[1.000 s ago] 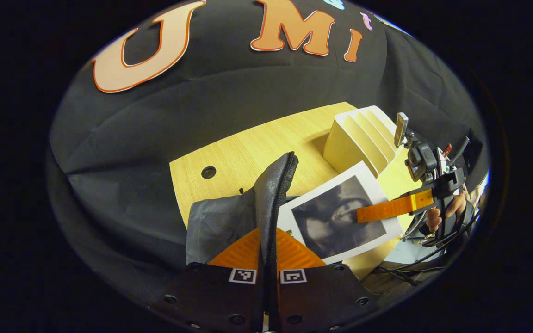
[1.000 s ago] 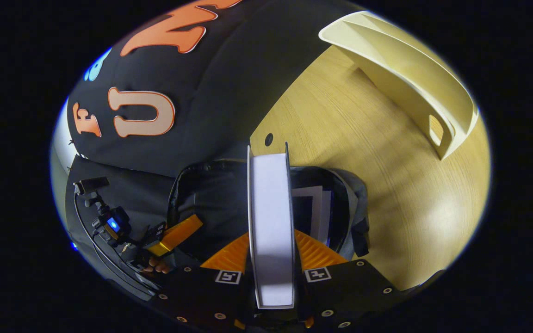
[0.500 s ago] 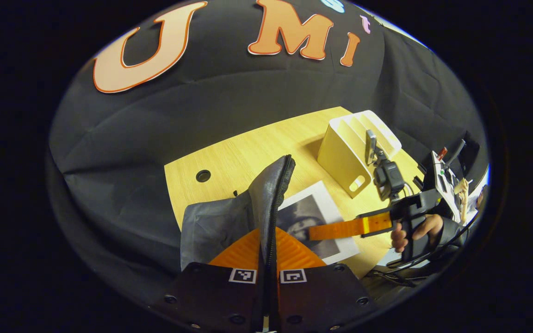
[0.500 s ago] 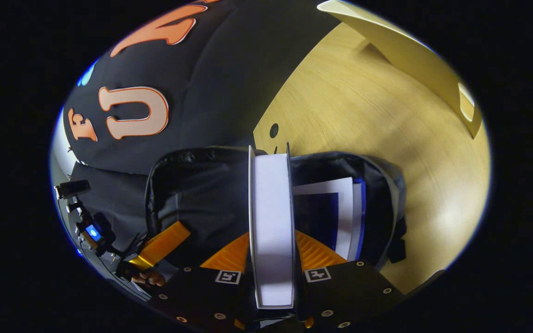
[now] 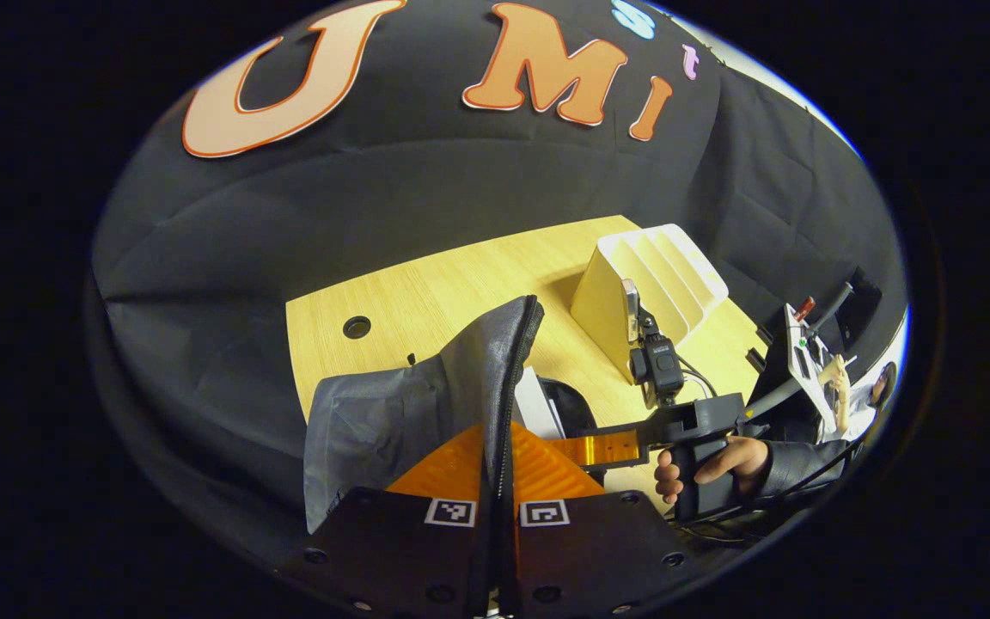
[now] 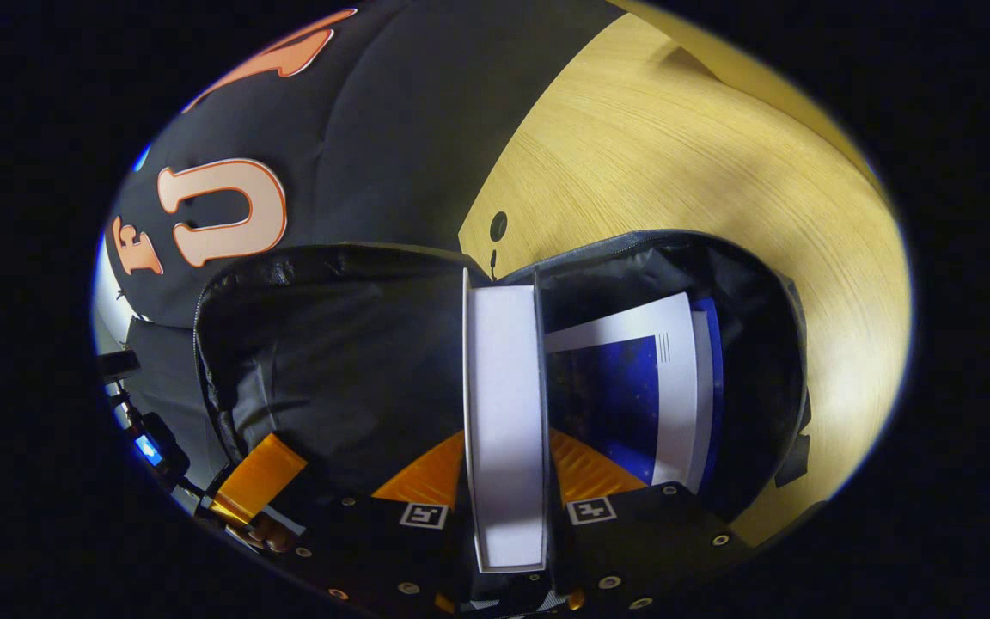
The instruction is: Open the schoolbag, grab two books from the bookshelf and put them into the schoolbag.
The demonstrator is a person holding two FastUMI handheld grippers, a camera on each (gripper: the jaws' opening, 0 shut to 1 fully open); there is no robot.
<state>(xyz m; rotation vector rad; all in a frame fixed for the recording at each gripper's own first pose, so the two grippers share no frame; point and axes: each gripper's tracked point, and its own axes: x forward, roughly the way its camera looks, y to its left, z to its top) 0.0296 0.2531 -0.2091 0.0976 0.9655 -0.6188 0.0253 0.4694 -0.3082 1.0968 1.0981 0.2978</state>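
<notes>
Grey fabric schoolbag flap [image 5: 426, 395] pinched in my left fingers [image 5: 499, 447]; right fingers [image 6: 504, 456] clamp white book [image 6: 504, 413] inside the open bag on wooden desk [image 6: 675, 163], its lower end hidden.

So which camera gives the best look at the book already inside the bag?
The right gripper view: it looks down into the open schoolbag, where the blue book lies. In the left gripper view, the bag's raised flap hides it.

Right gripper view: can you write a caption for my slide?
The right claw lowers a white book into the open schoolbag, beside a blue book already inside.
</notes>
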